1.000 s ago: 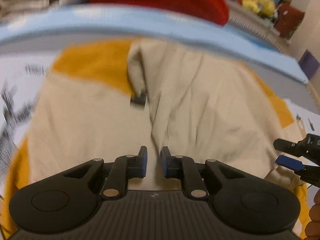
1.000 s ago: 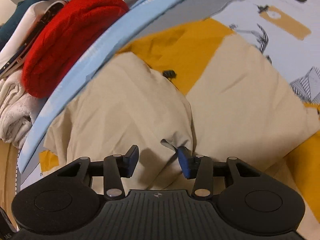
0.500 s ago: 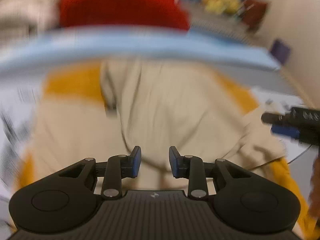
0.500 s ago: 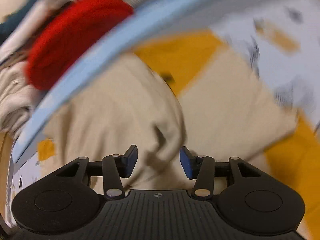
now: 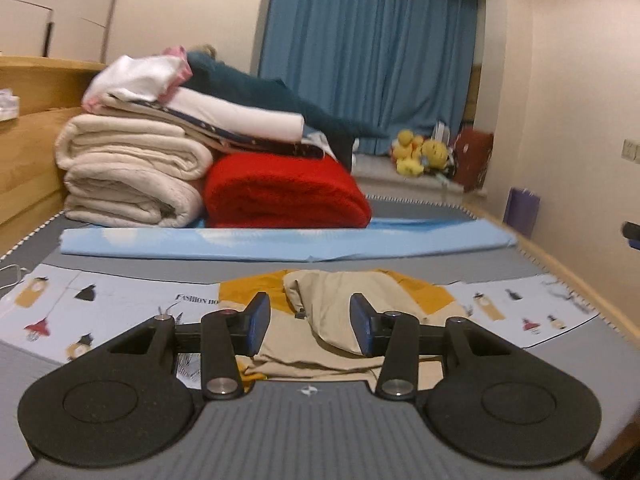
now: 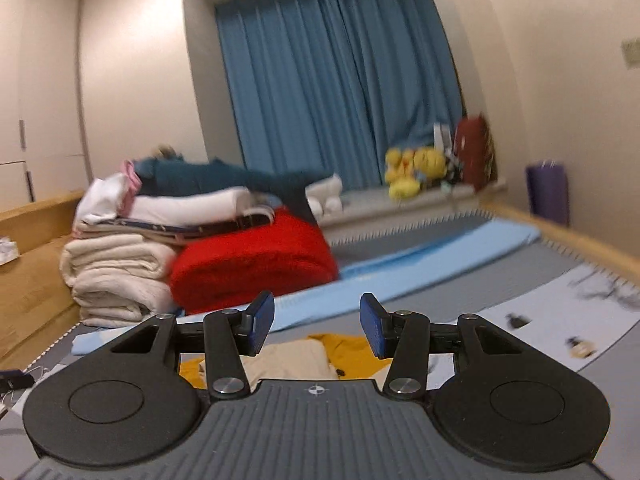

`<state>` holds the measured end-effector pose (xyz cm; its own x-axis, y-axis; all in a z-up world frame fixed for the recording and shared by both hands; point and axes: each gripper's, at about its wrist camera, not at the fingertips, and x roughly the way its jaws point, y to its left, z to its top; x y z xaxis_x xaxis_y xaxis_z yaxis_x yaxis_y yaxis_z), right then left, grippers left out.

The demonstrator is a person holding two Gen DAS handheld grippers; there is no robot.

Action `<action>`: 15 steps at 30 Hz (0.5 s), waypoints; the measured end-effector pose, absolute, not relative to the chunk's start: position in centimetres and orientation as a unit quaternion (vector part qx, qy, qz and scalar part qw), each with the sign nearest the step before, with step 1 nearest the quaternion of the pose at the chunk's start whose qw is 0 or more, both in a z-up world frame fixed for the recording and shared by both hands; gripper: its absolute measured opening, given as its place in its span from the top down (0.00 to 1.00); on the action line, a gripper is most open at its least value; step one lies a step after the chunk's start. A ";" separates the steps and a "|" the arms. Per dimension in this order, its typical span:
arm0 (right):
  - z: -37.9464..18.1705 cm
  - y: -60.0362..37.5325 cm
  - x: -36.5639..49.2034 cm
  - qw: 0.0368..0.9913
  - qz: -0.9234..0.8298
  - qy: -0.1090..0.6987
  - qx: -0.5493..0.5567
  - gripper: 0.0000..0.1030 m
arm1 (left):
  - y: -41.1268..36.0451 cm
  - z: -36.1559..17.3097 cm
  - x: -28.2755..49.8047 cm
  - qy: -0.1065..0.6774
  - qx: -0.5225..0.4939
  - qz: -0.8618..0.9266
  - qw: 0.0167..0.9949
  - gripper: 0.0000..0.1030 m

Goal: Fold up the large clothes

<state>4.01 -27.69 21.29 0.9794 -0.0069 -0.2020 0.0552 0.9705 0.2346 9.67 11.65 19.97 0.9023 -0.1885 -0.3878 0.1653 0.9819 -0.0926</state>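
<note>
The beige and mustard garment [image 5: 340, 292] lies bunched on the printed sheet [image 5: 120, 300] on the bed. In the left wrist view it shows beyond the fingers. My left gripper [image 5: 310, 322] hovers above and short of it, its jaws opening, and nothing is pressed between the blue pads [image 5: 259, 320]. In the right wrist view the garment [image 6: 288, 356] lies low behind my right gripper [image 6: 316, 328], which is open and empty and points almost level over the bed. The tip of the right gripper [image 5: 632, 236] pokes in at the right edge of the left wrist view.
Folded bedding is stacked at the back left: cream quilts [image 5: 128, 176], a red blanket [image 5: 280, 192], and white and teal pieces on top. A light blue mat [image 5: 280, 240] crosses the bed. The wooden bed frame [image 5: 576, 280] runs along the right, below blue curtains [image 5: 360, 60] and yellow plush toys [image 5: 420, 152].
Both grippers have risen and pulled back from the garment, tipping from looking down on it to nearly level. The left jaws have widened, and the cloth no longer sits at either gripper's pads.
</note>
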 end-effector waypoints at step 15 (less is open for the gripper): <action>24.3 -35.5 -17.2 0.985 -0.042 0.048 0.163 0.60 | 13.2 20.0 -4.7 0.190 -0.099 -0.122 0.969 0.63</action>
<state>-17.21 -35.50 24.33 0.9919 -0.0663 -0.1079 0.0976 0.9431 0.3178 -4.67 13.24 19.99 0.8983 -0.2734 -0.3439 0.1985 0.9509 -0.2375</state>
